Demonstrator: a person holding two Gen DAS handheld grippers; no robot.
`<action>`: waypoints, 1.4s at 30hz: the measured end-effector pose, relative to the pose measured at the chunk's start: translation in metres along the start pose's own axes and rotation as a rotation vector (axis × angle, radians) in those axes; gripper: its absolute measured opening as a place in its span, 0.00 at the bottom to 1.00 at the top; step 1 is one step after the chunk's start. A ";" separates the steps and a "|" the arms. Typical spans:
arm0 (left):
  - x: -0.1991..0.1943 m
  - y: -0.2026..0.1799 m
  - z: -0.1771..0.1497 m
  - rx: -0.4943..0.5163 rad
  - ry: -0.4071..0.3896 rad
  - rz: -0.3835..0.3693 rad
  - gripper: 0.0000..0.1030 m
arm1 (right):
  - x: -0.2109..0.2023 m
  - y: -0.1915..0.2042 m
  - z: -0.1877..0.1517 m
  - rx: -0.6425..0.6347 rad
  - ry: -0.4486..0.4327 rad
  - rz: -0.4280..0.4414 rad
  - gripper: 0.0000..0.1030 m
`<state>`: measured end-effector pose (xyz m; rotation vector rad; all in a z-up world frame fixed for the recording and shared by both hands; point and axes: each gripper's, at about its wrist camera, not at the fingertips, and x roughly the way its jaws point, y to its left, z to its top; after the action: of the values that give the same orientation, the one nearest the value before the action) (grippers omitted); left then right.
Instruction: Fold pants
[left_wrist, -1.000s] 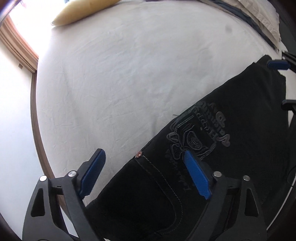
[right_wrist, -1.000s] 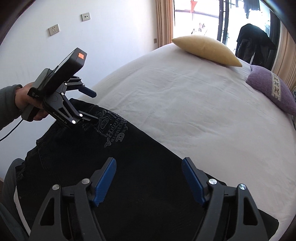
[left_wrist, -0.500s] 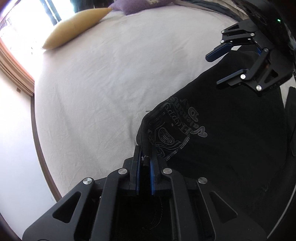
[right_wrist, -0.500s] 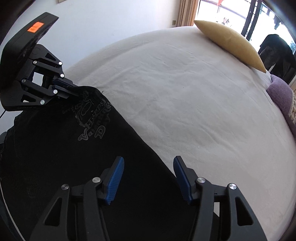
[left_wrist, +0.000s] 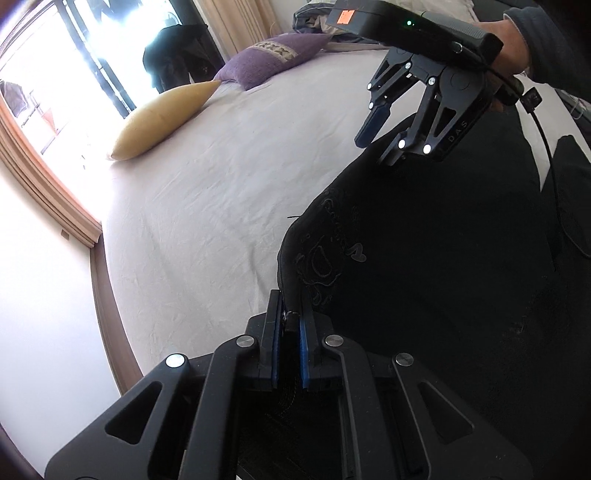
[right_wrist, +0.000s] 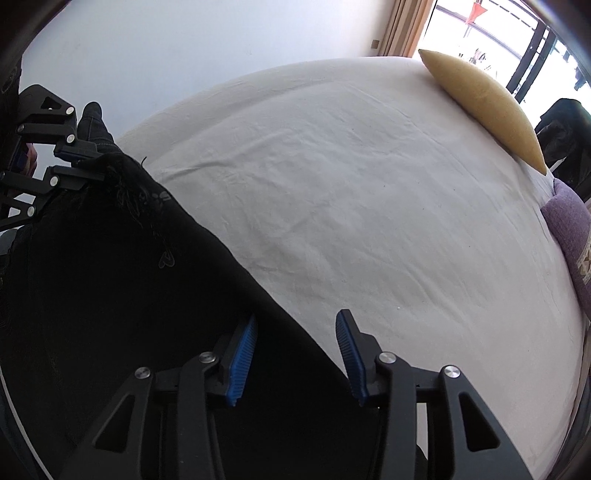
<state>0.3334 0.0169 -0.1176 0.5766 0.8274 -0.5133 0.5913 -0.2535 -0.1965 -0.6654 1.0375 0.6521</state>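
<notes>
Pants (left_wrist: 424, 277), black with a stitched emblem, lie along the near edge of the bed (left_wrist: 229, 192), spread over its pale sheet. The left gripper (left_wrist: 287, 332) is clamped on a bunched corner of the pants; its blue pads (left_wrist: 274, 347) stand almost together with the dark cloth pinched between them, and the fabric rises from the bed up to that grip. In the right wrist view the same gripper (right_wrist: 85, 162) shows at the far left end of the pants, cloth gathered in its fingers.

The right gripper (right_wrist: 295, 354) hangs over the pants' straight edge where it meets the sheet. Its jaws are half apart and closing; the edge of the cloth runs between them, but the pads (right_wrist: 242, 358) do not yet press on it. From the left wrist view a hand (left_wrist: 513, 44) in a dark sleeve holds this gripper (left_wrist: 380, 136) above the far end of the pants.

A yellow pillow (left_wrist: 162, 118) and a purple cushion (left_wrist: 273, 59) lie at the far side of the bed, by a bright window (left_wrist: 74, 66).
</notes>
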 end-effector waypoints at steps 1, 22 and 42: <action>-0.001 0.000 0.000 0.000 -0.008 -0.002 0.06 | 0.002 0.001 0.001 -0.004 0.008 0.003 0.37; -0.030 0.010 -0.007 -0.072 -0.037 0.005 0.06 | -0.049 0.046 -0.011 0.096 -0.114 -0.053 0.06; -0.088 -0.075 -0.056 0.081 -0.010 -0.041 0.06 | -0.084 0.182 -0.102 -0.079 -0.055 -0.077 0.04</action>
<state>0.2068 0.0157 -0.0981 0.6321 0.8134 -0.5887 0.3675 -0.2299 -0.1888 -0.7486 0.9342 0.6441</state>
